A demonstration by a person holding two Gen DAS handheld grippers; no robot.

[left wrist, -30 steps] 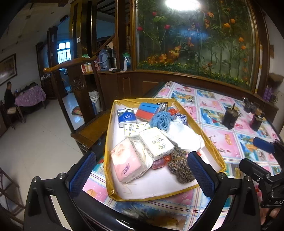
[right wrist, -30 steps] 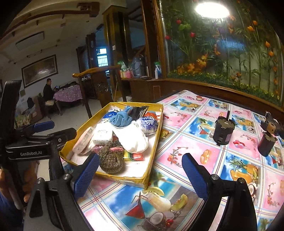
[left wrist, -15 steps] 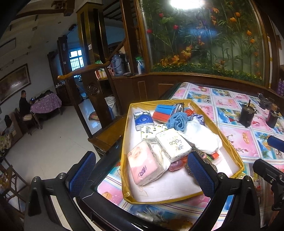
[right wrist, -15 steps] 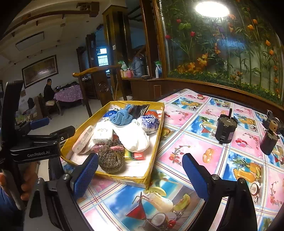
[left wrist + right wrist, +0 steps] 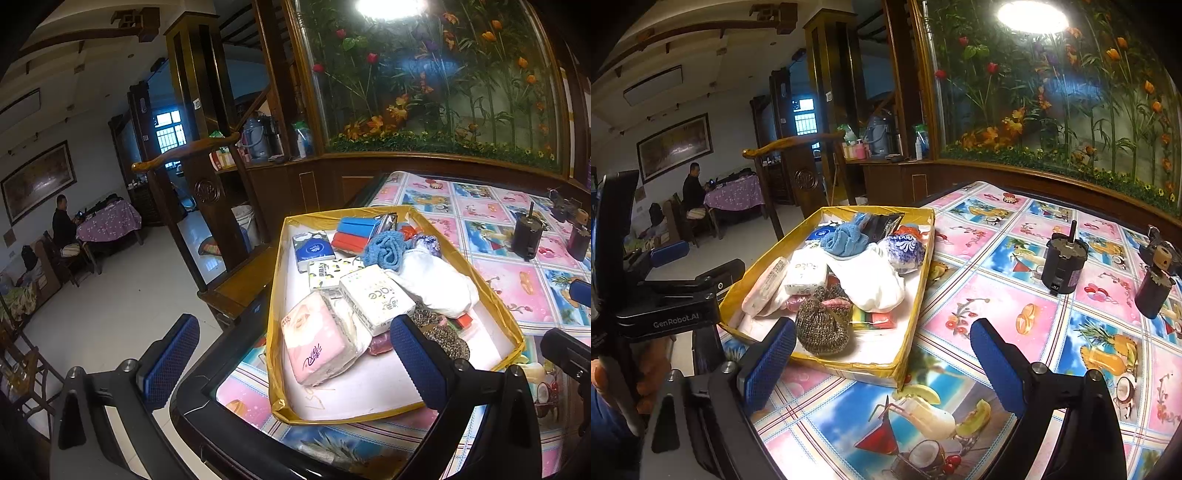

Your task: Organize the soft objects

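both grippers hover short of the tray (image 5: 275, 295), empty: left gripper (image 5: 295, 363) jaws wide apart at the table corner, right gripper (image 5: 882, 363) jaws wide apart over the cloth. the soft things lie heaped in the tray. risk, as i judge it: the pink pack (image 5: 316, 341) leans on its neighbours, so a pinch may drag them along; a low approach could catch the tray wall. farther in, the white cloth (image 5: 871, 277) and scrubber (image 5: 823, 323) cover what lies beneath; the far packets are too small to read.

The tray (image 5: 916, 295) sits on the surface (image 5: 979, 306); soft packs (image 5: 807, 273) lie in it, 2 motors (image 5: 1062, 267) well right of it.
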